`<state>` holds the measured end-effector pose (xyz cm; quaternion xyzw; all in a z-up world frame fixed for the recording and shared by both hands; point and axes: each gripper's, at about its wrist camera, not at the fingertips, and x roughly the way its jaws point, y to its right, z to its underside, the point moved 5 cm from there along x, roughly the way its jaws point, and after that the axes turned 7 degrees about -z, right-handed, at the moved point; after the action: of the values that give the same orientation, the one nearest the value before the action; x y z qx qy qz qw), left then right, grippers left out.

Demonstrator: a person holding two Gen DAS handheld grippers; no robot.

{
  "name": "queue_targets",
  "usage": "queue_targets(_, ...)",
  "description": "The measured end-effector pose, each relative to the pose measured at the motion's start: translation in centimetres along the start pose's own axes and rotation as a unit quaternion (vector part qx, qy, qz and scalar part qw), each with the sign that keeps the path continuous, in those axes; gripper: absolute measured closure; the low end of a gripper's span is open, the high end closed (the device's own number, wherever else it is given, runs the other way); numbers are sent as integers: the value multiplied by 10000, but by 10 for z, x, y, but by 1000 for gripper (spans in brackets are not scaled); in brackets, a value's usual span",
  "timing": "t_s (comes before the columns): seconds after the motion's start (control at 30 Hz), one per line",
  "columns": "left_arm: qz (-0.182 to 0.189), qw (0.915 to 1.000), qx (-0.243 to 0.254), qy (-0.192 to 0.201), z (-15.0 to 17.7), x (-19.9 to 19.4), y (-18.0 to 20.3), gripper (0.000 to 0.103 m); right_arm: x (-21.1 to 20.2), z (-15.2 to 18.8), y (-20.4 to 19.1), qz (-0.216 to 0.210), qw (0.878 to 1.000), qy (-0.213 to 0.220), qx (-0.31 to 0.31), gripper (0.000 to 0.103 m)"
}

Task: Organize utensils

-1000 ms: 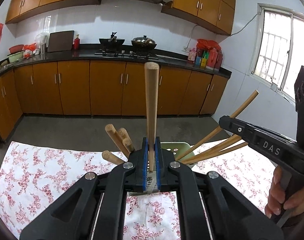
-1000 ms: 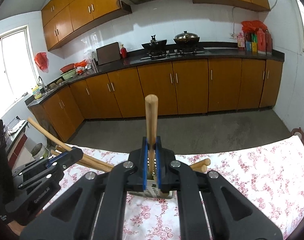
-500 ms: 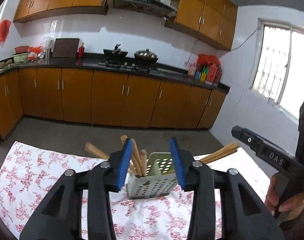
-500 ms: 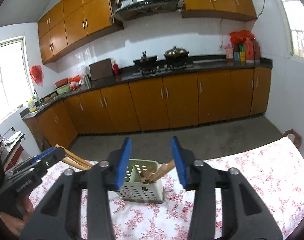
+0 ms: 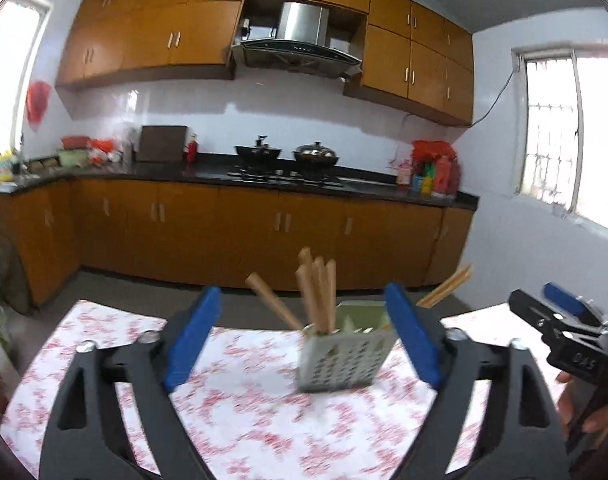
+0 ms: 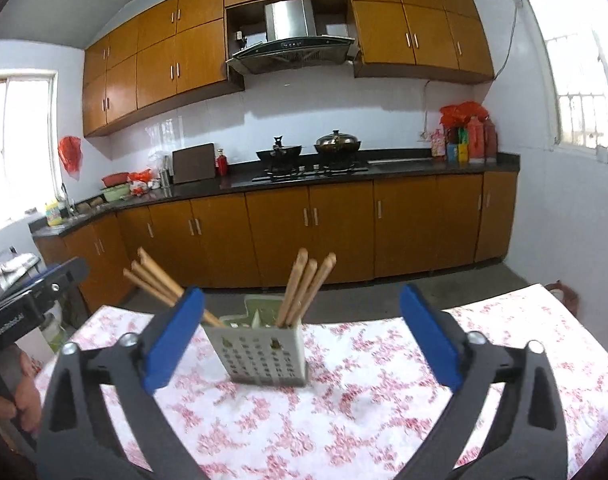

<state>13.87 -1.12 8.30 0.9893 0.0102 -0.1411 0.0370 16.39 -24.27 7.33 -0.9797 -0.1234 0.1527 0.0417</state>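
Observation:
A grey perforated utensil holder (image 5: pixel 340 354) (image 6: pixel 261 354) stands on the floral tablecloth (image 5: pixel 243 412) (image 6: pixel 344 412). Several wooden-handled utensils (image 5: pixel 318 294) (image 6: pixel 304 288) stand in it, some upright, some leaning out (image 6: pixel 159 280) (image 5: pixel 444 288). My left gripper (image 5: pixel 304 340) is open and empty, held back from the holder. My right gripper (image 6: pixel 299 340) is open and empty, also back from the holder. Each gripper shows at the edge of the other's view, the right gripper (image 5: pixel 560 336) and the left gripper (image 6: pixel 31 296).
The table's far edge (image 6: pixel 384 320) drops to a grey floor. Brown cabinets and a dark counter (image 6: pixel 344 172) with pots and bottles line the far wall. Windows are at both sides.
Both grippers opened, let go of the wooden handles into the holder, and pulled back and up from it.

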Motion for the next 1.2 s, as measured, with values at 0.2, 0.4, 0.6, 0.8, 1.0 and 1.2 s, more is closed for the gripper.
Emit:
queue_targets(0.2, -384, 9990, 233, -57, 38, -6, -5, 4, -8, 40, -17, 279, 9989, 22, -382, 4)
queue_targets(0.4, -533, 9978, 388, 78, 59, -21, -9, 2, -18, 70, -30, 332, 9977, 74, -578, 4)
queue_targets(0.6, -553, 9981, 259, 21, 81, -29, -15, 2, -23, 88, -33, 225, 9987, 25, -447, 4)
queue_targets(0.8, -592, 9977, 325, 1, 98, -36, -16, 2, -26, 104, -28, 251, 9991, -41, -326, 4)
queue_targets(1.0, -611, 9977, 272, -142, 112, -38, -20, 2, -24, 118, -22, 283, 9991, -191, -235, 4)
queue_targets(1.2, -656, 9972, 240, -275, 118, -36, -23, 2, -24, 122, -21, 307, 9990, -205, -264, 4)
